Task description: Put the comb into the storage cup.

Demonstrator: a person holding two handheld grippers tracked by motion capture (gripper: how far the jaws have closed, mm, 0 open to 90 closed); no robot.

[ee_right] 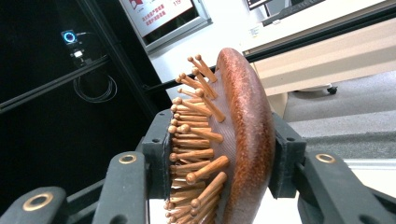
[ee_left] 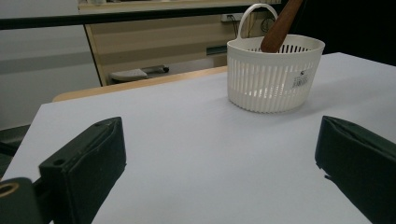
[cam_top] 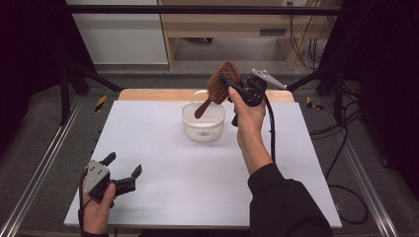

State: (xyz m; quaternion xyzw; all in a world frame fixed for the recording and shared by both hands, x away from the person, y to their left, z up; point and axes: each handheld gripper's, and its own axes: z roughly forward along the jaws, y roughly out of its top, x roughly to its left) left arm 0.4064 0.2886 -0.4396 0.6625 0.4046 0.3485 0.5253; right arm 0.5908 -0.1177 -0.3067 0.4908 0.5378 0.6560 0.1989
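Observation:
A brown wooden hairbrush (cam_top: pixel 220 84) is held tilted above a white slatted basket (cam_top: pixel 203 121) at the table's far middle, its handle end dipping inside the rim. My right gripper (cam_top: pixel 232 85) is shut on the brush head; in the right gripper view the jaws press on the bristle side and the rounded back of the hairbrush (ee_right: pixel 233 144). My left gripper (cam_top: pixel 124 165) rests low at the table's near left, open, nothing between its jaws. From the left gripper view the basket (ee_left: pixel 273 74) stands ahead to the right with the brush handle (ee_left: pixel 279 25) leaning in it.
A white table top (cam_top: pixel 163 148) covers most of the table, with a wooden strip along its far edge. Metal rails run down both sides. A black cable (cam_top: pixel 271 133) trails from the right gripper. A wooden cabinet (cam_top: pixel 232 24) stands behind.

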